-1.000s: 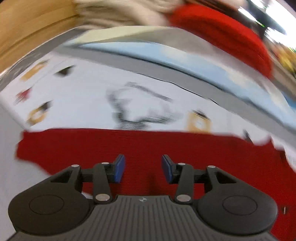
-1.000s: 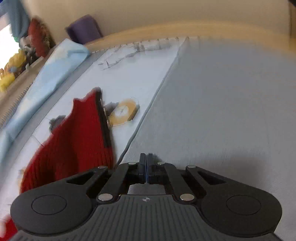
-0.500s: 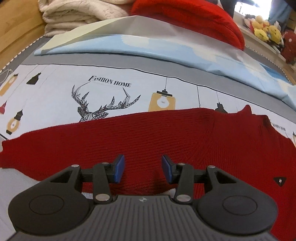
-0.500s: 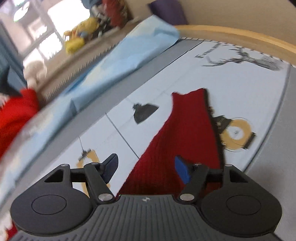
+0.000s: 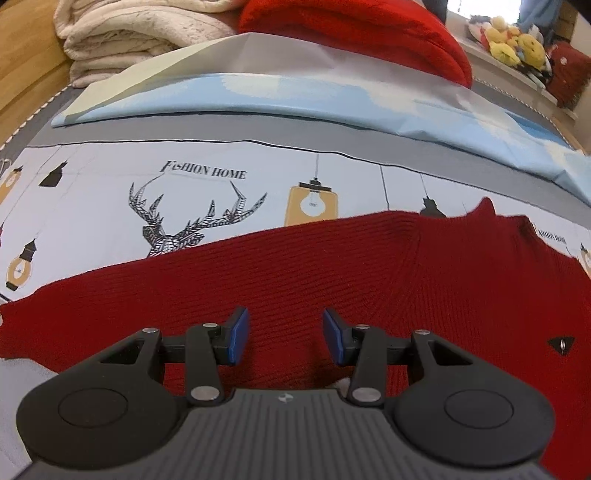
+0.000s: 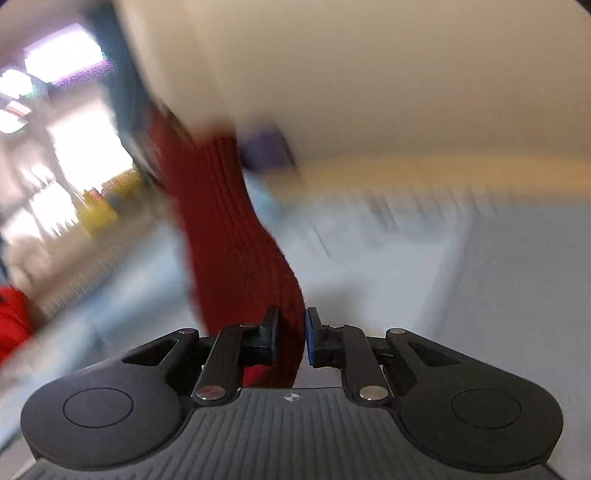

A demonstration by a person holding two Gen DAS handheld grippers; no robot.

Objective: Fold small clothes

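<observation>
A red knit sweater (image 5: 332,266) lies flat on the printed bed sheet (image 5: 110,192), one sleeve running off to the left. My left gripper (image 5: 284,338) hovers just above the sweater's body, open, with no fabric pinched between its blue pads. In the blurred right wrist view, the sweater's other sleeve (image 6: 221,221) hangs raised as a long red strip. My right gripper (image 6: 290,338) has that sleeve between its jaws, which are closing, and the pads press on the knit from both sides.
A pale blue folded sheet (image 5: 295,96) lies across the bed beyond the sweater. Behind it are a cream folded blanket (image 5: 129,33) and a bulky red cushion (image 5: 369,33). Plush toys (image 5: 517,40) sit on a ledge at the far right. A wooden bed frame (image 5: 22,55) runs along the left.
My right gripper opened over the sleeve, then closed on it and lifted it as its view swung upward. The left gripper settled over the sweater and stayed open.
</observation>
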